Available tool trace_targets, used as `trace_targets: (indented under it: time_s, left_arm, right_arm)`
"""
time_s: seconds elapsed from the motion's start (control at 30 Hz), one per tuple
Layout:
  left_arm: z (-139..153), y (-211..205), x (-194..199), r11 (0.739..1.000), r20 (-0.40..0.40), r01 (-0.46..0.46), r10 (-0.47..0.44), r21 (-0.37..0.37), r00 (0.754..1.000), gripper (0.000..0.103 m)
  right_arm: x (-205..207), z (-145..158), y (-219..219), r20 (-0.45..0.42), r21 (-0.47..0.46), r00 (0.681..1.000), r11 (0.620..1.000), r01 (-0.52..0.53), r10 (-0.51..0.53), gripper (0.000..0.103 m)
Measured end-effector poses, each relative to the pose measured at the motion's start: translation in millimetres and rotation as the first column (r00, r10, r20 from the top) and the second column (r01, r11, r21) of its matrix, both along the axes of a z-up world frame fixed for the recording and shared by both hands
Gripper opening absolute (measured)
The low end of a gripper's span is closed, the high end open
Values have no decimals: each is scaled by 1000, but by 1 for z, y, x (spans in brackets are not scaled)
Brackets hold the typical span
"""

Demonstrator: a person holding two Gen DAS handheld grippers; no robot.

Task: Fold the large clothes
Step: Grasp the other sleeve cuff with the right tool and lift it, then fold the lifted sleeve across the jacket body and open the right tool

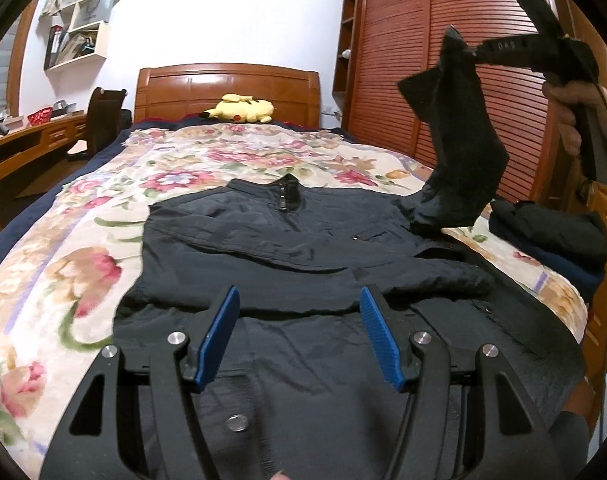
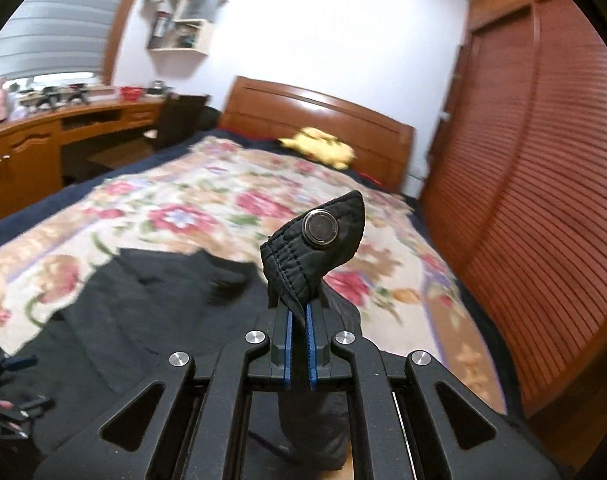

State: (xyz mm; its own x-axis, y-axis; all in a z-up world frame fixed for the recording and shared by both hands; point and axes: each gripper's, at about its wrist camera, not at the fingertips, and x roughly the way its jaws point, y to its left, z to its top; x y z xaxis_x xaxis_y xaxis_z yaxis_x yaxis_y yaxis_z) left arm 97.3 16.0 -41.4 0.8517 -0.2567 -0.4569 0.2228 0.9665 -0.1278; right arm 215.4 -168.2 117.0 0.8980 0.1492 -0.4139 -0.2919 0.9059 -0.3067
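A black jacket [image 1: 287, 240] lies spread face up on the floral bedspread [image 1: 83, 216], collar toward the headboard. One sleeve lies folded across its chest. My left gripper [image 1: 299, 300] hovers over the jacket's lower part, open, blue pads apart with nothing between them. My right gripper [image 1: 469, 50], held by a hand at the upper right, is shut on the cuff of the other sleeve [image 1: 459, 152] and holds it up above the bed's right side. In the right wrist view the cuff [image 2: 315, 248] with its metal snap button sticks up from the shut right gripper [image 2: 299, 312].
A stack of folded dark clothes [image 1: 559, 236] sits on the bed's right edge. A yellow plush toy [image 1: 243, 109] lies by the wooden headboard [image 1: 227, 88]. Slatted wardrobe doors [image 1: 423, 60] stand on the right; a desk [image 2: 43, 140] and chair stand on the left.
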Motion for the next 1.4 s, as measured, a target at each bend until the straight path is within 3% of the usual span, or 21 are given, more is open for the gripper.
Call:
trace_targets:
  time_s: [0.17, 0.4, 0.83, 0.93, 1.0, 1.17, 1.4]
  left_arm:
    - [0, 18, -5, 1000, 4, -29, 29, -4, 1000, 62]
    - [-1, 37, -10, 998, 3, -61, 61, -5, 998, 62]
    - [0, 46, -12, 997, 3, -76, 76, -9, 997, 62]
    - [0, 47, -12, 997, 5, -80, 80, -9, 997, 62]
    - [0, 49, -12, 996, 6, -83, 83, -12, 996, 62]
    - [0, 55, -11, 995, 1, -94, 94, -18, 996, 62]
    - [-3, 60, -8, 994, -14, -105, 105, -14, 994, 62]
  right_arm:
    - [-6, -8, 54, -5, -13, 994, 994, -109, 109, 3]
    - [-7, -44, 99, -71, -50, 984, 985, -167, 163, 3]
    - [-15, -78, 114, -193, -3, 959, 977, -213, 208, 6]
    - [-17, -83, 114, -228, 21, 946, 973, -232, 230, 27]
    - [-21, -83, 113, -218, 31, 946, 971, -239, 240, 52]
    - [-18, -85, 104, -210, 47, 951, 974, -223, 228, 54]
    - [22, -136, 99, -304, 52, 938, 986, -159, 167, 54]
